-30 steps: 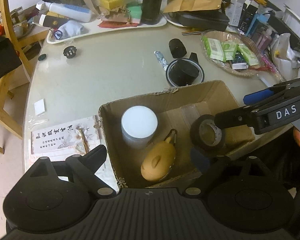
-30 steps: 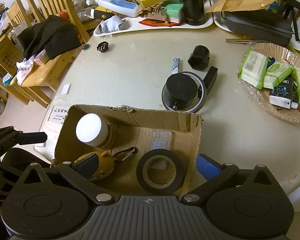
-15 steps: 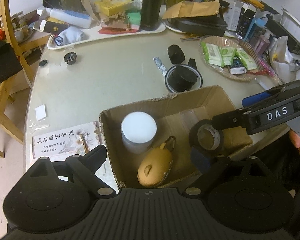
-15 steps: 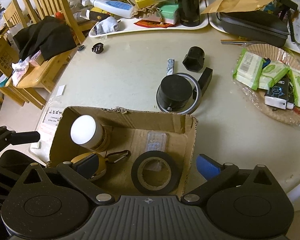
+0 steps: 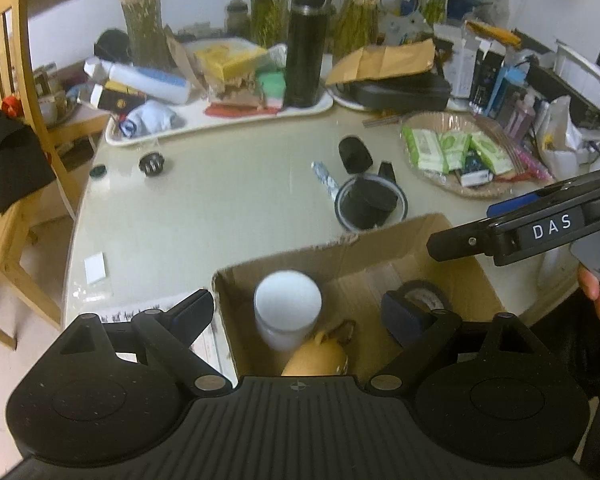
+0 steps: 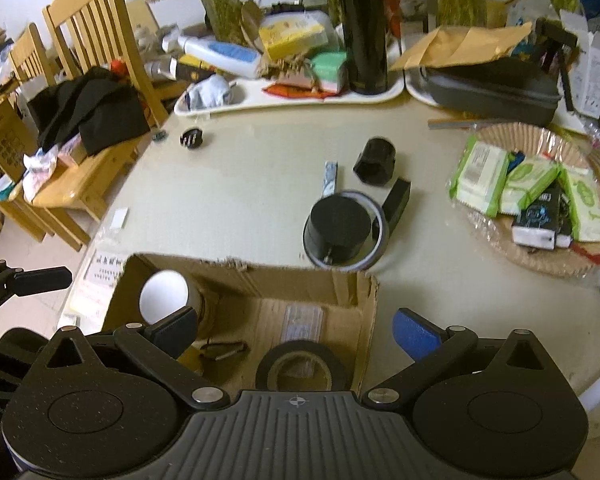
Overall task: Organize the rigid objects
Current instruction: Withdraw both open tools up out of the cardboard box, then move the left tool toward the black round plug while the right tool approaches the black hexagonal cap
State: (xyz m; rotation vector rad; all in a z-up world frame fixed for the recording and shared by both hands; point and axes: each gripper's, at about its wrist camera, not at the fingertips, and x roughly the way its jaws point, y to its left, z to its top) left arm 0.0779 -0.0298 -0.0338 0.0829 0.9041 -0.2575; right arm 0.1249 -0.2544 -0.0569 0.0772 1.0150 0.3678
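- Your cardboard box (image 6: 244, 280) sits at the near edge of the table (image 6: 240, 184) and already holds a white-lidded jar (image 5: 287, 304), a roll of black tape (image 6: 300, 368) lying flat, and a tan rounded thing with a clip (image 5: 320, 356) (can't really tell what that one is, it's half hidden).
- Outside the box, just past its far wall, there's a black round puck sitting inside a clear ring (image 6: 338, 230), a black block (image 6: 396, 202) touching that ring, a black hex-ish cap (image 6: 374, 158) and a thin foil stick (image 6: 329, 178).
- I'd guess the puck is next: looks stiff, plastic, fairly light, with smooth sides that could slip. Pinch it across the middle of its wall, not the rim, and expect the ring to tag along.
- The block is narrow, so take it across the short faces.
- Left gripper (image 5: 300, 312) is spread wide over the box, nothing pinched.
- Right gripper (image 6: 300, 334) is also spread and empty, hovering above the tape.
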